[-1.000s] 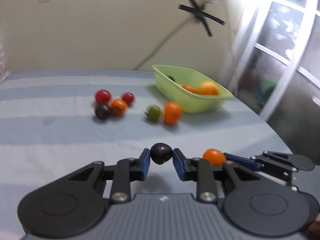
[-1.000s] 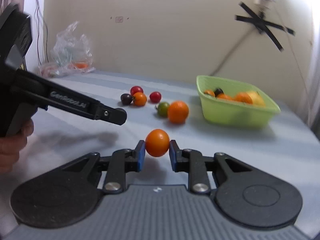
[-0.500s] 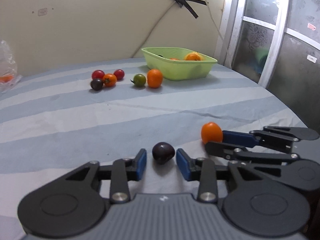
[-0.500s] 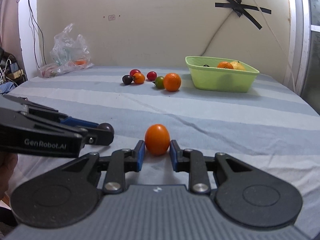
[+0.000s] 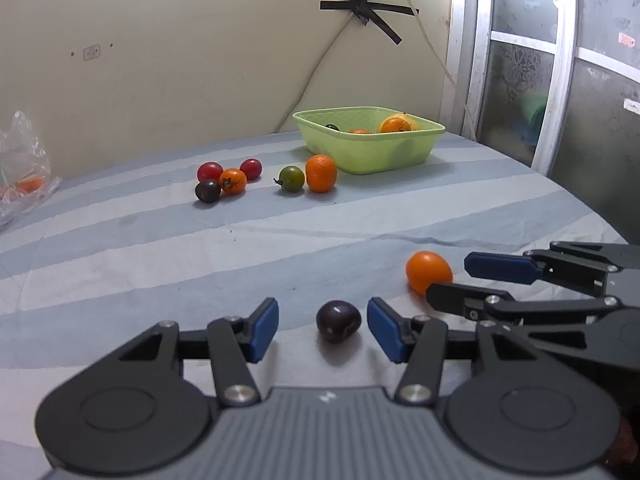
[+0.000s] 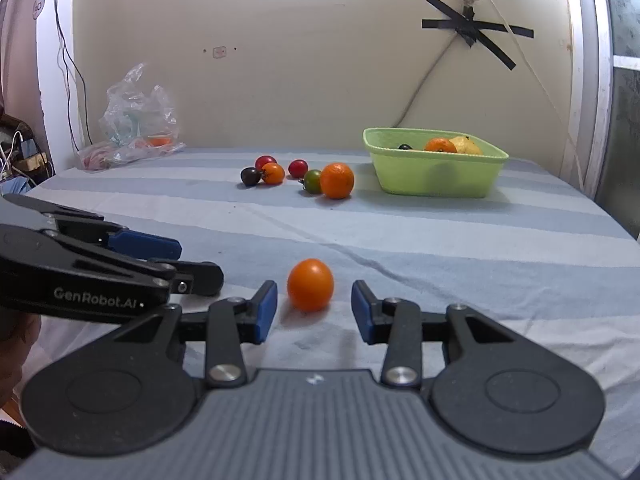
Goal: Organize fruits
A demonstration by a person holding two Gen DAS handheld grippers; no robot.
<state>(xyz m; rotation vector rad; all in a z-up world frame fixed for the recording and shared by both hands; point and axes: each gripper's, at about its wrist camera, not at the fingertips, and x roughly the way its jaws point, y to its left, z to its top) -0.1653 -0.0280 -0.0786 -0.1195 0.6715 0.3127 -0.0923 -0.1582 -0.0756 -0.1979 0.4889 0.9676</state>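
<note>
A dark purple tomato (image 5: 338, 321) lies on the striped cloth between the open fingers of my left gripper (image 5: 323, 326), touching neither. An orange tomato (image 6: 310, 285) lies on the cloth between the open fingers of my right gripper (image 6: 314, 312); it also shows in the left wrist view (image 5: 428, 272). The green basket (image 5: 372, 150) stands at the far side with several fruits inside. The basket shows in the right wrist view too (image 6: 436, 174).
Several small tomatoes (image 5: 226, 181) lie in a cluster left of the basket, with a green tomato (image 5: 291, 178) and an orange (image 5: 321, 173) beside it. A clear plastic bag (image 6: 136, 120) lies at the far left. A glass door (image 5: 560, 80) is at the right.
Both grippers came down to the cloth and opened. The dark tomato and the orange tomato, held a second ago, now lie free between the fingers.
</note>
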